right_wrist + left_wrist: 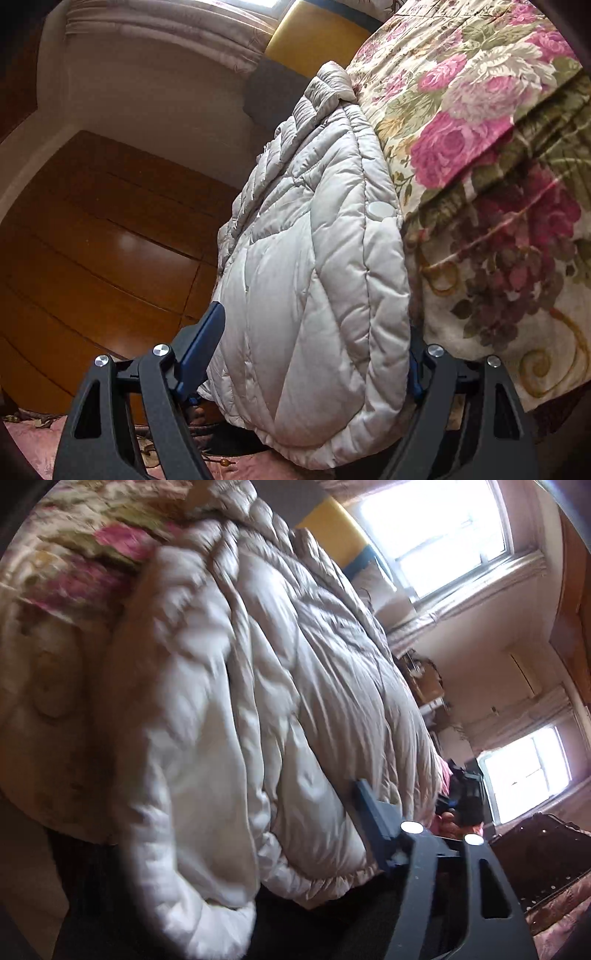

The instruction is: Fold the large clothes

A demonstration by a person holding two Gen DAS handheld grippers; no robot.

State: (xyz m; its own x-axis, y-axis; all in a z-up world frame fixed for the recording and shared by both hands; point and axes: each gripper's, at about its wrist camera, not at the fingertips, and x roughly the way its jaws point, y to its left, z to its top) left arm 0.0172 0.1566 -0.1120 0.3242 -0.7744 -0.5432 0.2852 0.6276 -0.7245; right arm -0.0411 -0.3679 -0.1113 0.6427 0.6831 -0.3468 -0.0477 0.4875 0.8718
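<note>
A pale grey quilted puffer jacket (258,686) lies on a floral bedspread (74,561), its hem hanging over the bed's edge. In the left wrist view my left gripper (303,790) has the hem between its jaws. One blue finger (369,812) presses flat on the fabric and the other is hidden under the jacket. In the right wrist view a thick folded edge of the jacket (314,295) fills the gap of my right gripper (314,325). Its left finger (201,350) stands beside the padding. The right finger is mostly hidden behind the jacket.
The floral bedspread (480,147) drapes down the bed's side. A wooden wardrobe (110,240) stands to the left in the right wrist view. Bright windows (443,542) and a yellow panel (332,528) lie beyond the bed. A dark case (535,853) sits at lower right.
</note>
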